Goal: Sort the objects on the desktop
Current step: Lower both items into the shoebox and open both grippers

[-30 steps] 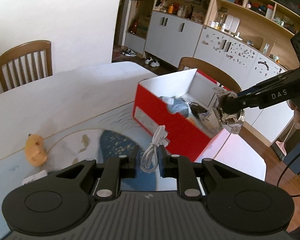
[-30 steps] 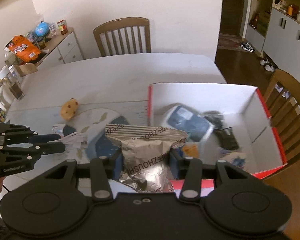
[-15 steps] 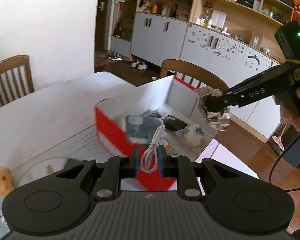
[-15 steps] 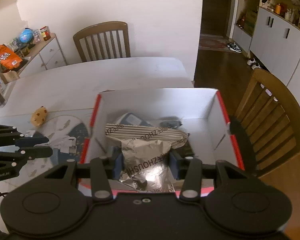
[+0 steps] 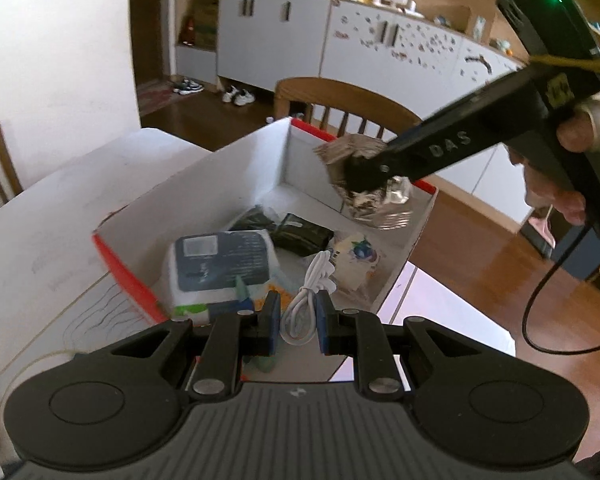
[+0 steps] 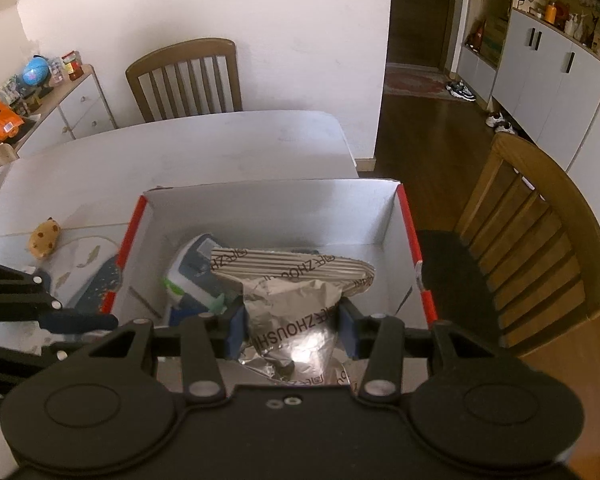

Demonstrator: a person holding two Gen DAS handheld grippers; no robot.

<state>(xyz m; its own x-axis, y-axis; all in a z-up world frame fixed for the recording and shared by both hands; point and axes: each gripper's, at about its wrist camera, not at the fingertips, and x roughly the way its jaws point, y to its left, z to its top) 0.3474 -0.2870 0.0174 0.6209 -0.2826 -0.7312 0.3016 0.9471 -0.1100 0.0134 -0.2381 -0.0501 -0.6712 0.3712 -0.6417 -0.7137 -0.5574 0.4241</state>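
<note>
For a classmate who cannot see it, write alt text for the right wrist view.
The right gripper holds a silver foil snack bag above an open red-and-white box of sorted items on a white table.

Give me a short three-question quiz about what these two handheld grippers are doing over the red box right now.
1. Multiple choice: the left gripper holds A) a pen, B) a coiled white cable, C) a spoon.
2. True or false: the right gripper is empty.
3. Fill in: the small toy lies ___ the red box.

Key: 1 B. 2 false, it clamps a silver foil bag. 3 outside, on the table.
</note>
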